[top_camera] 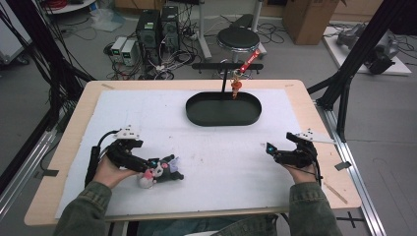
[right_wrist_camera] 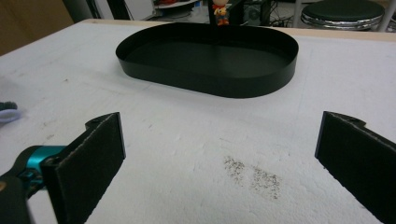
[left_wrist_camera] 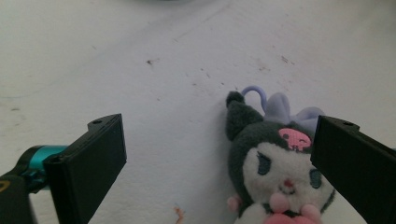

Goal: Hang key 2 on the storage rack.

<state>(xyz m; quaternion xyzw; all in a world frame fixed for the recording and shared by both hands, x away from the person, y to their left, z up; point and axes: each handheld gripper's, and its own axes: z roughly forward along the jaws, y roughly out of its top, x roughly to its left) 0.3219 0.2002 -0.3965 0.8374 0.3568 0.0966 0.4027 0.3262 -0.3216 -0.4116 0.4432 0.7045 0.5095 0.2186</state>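
The plush toy (left_wrist_camera: 275, 163) is seen just off the right jaw of the wide-open left tool (left_wrist_camera: 219, 163), lying lengthwise toward it.

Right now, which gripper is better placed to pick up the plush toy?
Left. The left gripper is open right at the plush toy, which lies between its jaws. The right gripper is open far across the table, over bare white surface.

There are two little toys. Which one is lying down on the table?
The black-and-white plush toy with the pink skull on its hood lies flat on the white table cover, beside the left gripper. The small orange figure hangs from the stand behind the black tray.
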